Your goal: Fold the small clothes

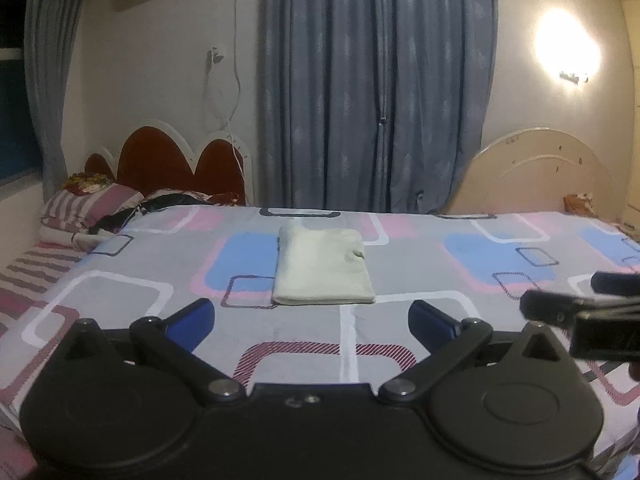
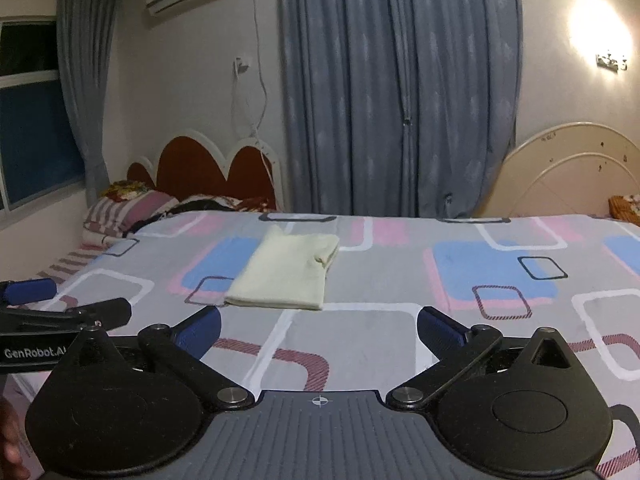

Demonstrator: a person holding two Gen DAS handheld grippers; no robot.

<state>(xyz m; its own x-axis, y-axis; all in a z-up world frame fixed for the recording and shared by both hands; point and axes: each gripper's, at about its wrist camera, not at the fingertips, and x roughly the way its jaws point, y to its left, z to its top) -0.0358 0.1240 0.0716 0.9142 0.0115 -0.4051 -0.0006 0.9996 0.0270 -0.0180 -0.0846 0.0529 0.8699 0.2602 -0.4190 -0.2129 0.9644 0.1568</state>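
Observation:
A pale cream garment (image 1: 322, 266) lies folded into a neat rectangle on the patterned bedsheet (image 1: 400, 332); in the right wrist view the same garment (image 2: 286, 272) sits left of centre. My left gripper (image 1: 312, 322) hovers open just short of the garment's near edge, nothing between its blue pads (image 1: 192, 320). My right gripper (image 2: 320, 330) is open too and empty, a little back and to the right of the garment. Each gripper shows at the edge of the other's view: the right gripper (image 1: 560, 304), the left gripper (image 2: 76, 304).
A grey, pink and blue patterned sheet covers the bed. A second bed with striped pillows (image 1: 92, 204) and a red headboard (image 1: 176, 164) stands at the left. Blue curtains (image 1: 376, 80) hang behind; a cream headboard (image 1: 540, 172) leans at the right.

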